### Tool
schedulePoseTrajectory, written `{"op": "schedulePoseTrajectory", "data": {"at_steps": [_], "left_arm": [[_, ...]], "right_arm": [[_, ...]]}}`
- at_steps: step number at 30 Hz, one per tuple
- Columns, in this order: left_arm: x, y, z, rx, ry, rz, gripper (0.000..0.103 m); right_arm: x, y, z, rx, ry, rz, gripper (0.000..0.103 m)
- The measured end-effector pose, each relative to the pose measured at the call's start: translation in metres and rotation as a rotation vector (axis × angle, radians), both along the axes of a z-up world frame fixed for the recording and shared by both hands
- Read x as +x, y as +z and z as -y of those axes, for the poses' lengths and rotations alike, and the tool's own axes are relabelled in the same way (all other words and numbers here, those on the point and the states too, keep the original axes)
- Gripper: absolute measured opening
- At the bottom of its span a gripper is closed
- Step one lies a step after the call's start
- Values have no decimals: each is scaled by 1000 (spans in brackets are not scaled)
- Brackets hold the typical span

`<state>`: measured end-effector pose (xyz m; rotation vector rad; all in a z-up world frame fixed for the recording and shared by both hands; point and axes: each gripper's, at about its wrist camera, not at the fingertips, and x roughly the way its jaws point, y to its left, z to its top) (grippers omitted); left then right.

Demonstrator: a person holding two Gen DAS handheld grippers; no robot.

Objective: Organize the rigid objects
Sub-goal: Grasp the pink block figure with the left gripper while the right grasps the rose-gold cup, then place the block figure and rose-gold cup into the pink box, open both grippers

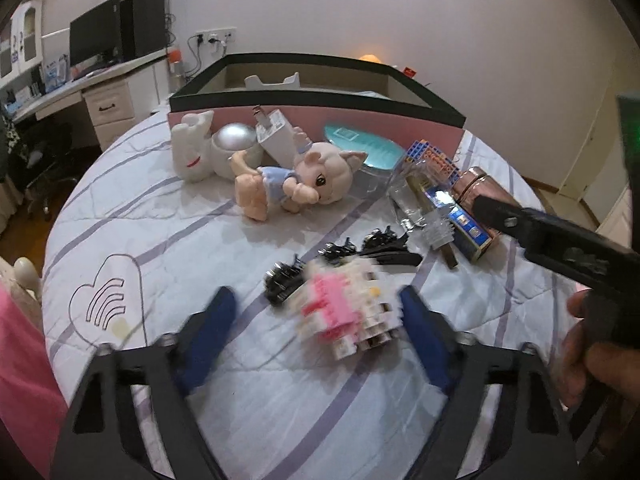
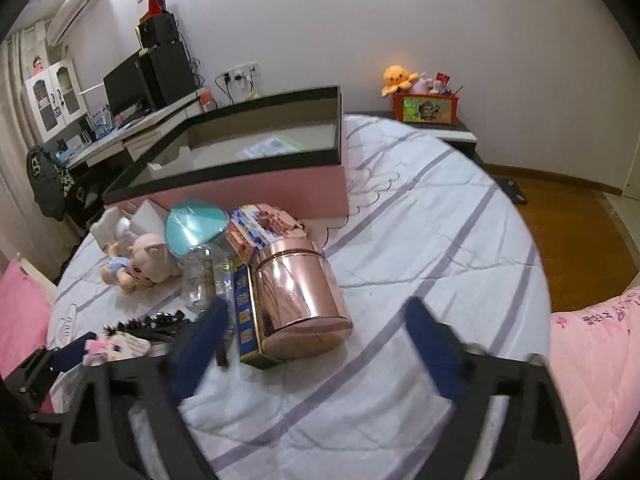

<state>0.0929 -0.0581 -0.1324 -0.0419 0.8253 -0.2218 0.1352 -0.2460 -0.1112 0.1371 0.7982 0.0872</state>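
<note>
**Brick toy first, shiny tin after**

My left gripper [image 1: 316, 316] fingers are spread wide around the pink-and-white brick toy [image 1: 348, 312] on the bed [image 1: 168, 216], holding nothing. It looks light but crumbly, so I'd squeeze its flat sides. Right gripper [image 2: 316, 328] gapes empty just beside the copper tin [image 2: 300, 300]: slick, rolls, needs a mid-body grab.

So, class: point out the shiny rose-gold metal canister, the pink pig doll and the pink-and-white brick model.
Rose-gold metal canister [image 2: 298, 300]: right wrist view, curved side.
Pink pig doll [image 1: 326, 178]: left wrist view, face.
Pink-and-white brick model [image 1: 340, 308]: left wrist view, pink front.
</note>
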Motion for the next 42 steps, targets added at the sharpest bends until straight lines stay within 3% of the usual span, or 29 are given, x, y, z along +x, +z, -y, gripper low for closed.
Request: {"op": "schedulePoseTrajectory", "data": {"at_steps": [4,8,27,32,36,42], "left_arm": [[2,2,-6,-29,-14,-4,54],[0,3,-12,-53,-12,-4,53],[-11,22,-41,-87,24,50,52],[-7,15,-41,-77,29,35,52],[-4,11,-38,-76,15,20,43],[-4,12,-42,-96,16,25,43]], "right_arm": [[7,-6,-1,45,37,-3,56],[5,-3,-7,29,61,3,51],[-13,15,-4,37,69,36,48],[-1,1,-5,25,60,-4,48],[10,-3,-5,31,62,-10,49],[3,2,-5,27,70,7,48]]}}
